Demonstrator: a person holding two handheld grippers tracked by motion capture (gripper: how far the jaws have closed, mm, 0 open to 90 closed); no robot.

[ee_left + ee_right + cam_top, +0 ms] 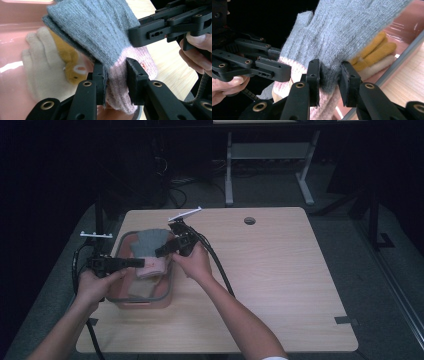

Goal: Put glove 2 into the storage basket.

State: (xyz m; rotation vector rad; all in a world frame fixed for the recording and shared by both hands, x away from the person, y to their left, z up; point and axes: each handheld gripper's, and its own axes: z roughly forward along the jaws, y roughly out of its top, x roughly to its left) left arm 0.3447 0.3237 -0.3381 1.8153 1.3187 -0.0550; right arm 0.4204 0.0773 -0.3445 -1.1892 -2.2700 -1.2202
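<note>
The right tongs (329, 82) are pinching the grey-and-pink knitted glove (342, 32), their black jaws pressing on the knit where the grey part is meeting the pink cuff. The glove is hanging above the pink bin (404, 47). To the left of the glove, the left tongs (277, 65) are clamping its pink cuff, with a person's fingers (229, 85) wrapping the handle below. Behind the glove, inside the bin, a mustard-yellow glove (377, 50) is lying on a cream one (377, 66). Beyond the bin's grey rim, pale wooden surface (409, 85) is showing.
</note>
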